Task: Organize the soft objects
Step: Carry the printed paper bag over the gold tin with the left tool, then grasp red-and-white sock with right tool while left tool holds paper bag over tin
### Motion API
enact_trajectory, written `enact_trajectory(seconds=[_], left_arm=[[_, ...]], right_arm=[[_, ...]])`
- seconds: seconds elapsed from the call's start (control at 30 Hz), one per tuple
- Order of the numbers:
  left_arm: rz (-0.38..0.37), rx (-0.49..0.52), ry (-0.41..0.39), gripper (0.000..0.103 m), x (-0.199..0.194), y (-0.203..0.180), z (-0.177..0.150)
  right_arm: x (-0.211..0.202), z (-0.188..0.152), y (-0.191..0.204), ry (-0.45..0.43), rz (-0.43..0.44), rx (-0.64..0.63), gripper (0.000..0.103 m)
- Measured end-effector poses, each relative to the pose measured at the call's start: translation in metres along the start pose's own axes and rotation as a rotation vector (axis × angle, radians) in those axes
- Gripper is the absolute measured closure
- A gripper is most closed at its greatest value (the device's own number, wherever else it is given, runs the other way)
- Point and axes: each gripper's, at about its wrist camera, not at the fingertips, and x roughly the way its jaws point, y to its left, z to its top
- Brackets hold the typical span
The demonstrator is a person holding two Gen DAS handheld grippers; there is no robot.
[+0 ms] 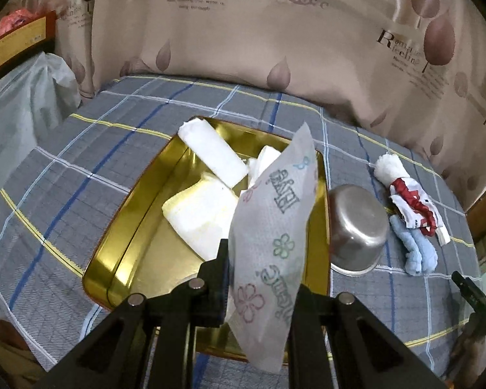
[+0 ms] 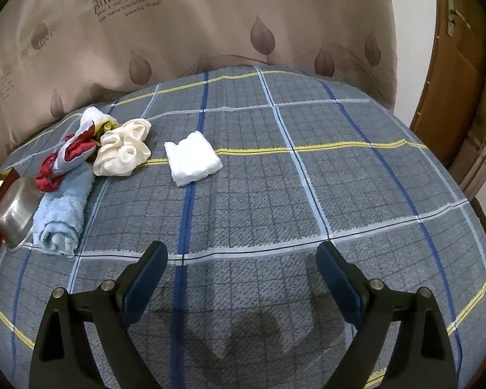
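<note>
Clamping down on a printed packet [image 1: 272, 233], the left gripper [image 1: 259, 278] is holding it pinched between its two fingers, the packet standing upright and tilted a little, right over the near part of the gold tray [image 1: 113, 259]. Behind the packet, inside the tray, white pads [image 1: 201, 217] are lying in a loose pile, one long one [image 1: 214, 152] resting slantwise against the far rim. Just right of the tray a steel bowl [image 1: 356, 227] is sitting upside down on the plaid sheet [image 1: 81, 175], and beyond it a rolled blue towel [image 1: 411, 249] is lying beside a red and white cloth roll [image 1: 408, 201].

Over on the right side, the right gripper [image 2: 243, 275] is hanging with its jaws spread wide and nothing between them, only its shadow falling on the sheet below. Farther out and to the left, the blue towel is touching the bowl's edge, with the red cloth draped over its far end. Past that, a cream scrunchie [image 2: 123, 152] is sitting against the cloth, and a folded white pad [image 2: 192, 159] is lying on its own a little to the right, near a yellow stripe. At the back, a leaf-print curtain [image 2: 210, 26] is hanging along the sheet's far edge, and a wooden door [image 2: 450, 64] is showing at far right.
</note>
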Motion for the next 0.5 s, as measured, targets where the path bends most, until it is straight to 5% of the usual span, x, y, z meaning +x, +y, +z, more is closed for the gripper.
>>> enact_trajectory(seconds=[0.07, 0.33, 0.5], left_arm=[[-0.009, 0.014, 0.000, 0.089, -0.002, -0.002, 0.000], [-0.024, 0.021, 0.009, 0.089, -0.001, -0.002, -0.003], [-0.017, 0.026, 0.004, 0.089, -0.003, -0.001, -0.001]], right_arm=[[-0.002, 0.001, 0.005, 0.005, 0.004, -0.018, 0.016], [-0.013, 0.032, 0.054, 0.081, 0.365, 0.044, 0.018], [0.000, 0.056, 0.078, 0.126, 0.480, 0.088, 0.024]])
